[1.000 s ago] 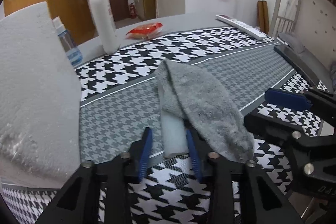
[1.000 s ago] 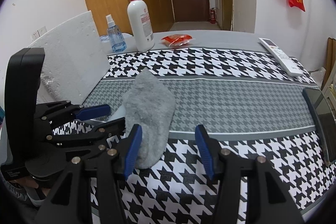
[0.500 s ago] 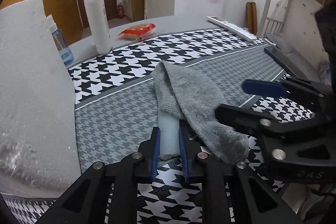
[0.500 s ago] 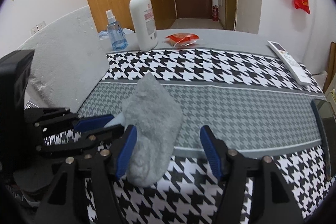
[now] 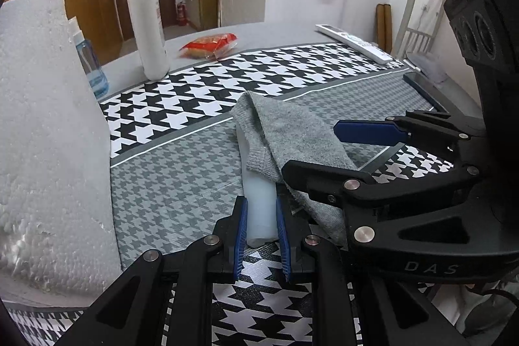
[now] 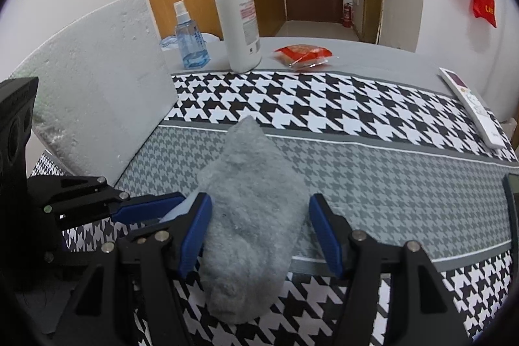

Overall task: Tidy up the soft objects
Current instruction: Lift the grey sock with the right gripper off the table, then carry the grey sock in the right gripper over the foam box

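Your left hand-held gripper (image 5: 260, 227) clamped on the white insert (image 5: 258, 206) of the grey sock (image 6: 249, 213), your right hand-held gripper (image 6: 259, 235) spread wide astride the sock, near the surface's (image 6: 389, 184) front edge

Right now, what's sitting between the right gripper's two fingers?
The toe end of the grey sock lies between the right gripper fingers, which stand apart from it, pads not pressing. The right wrist view shows this.
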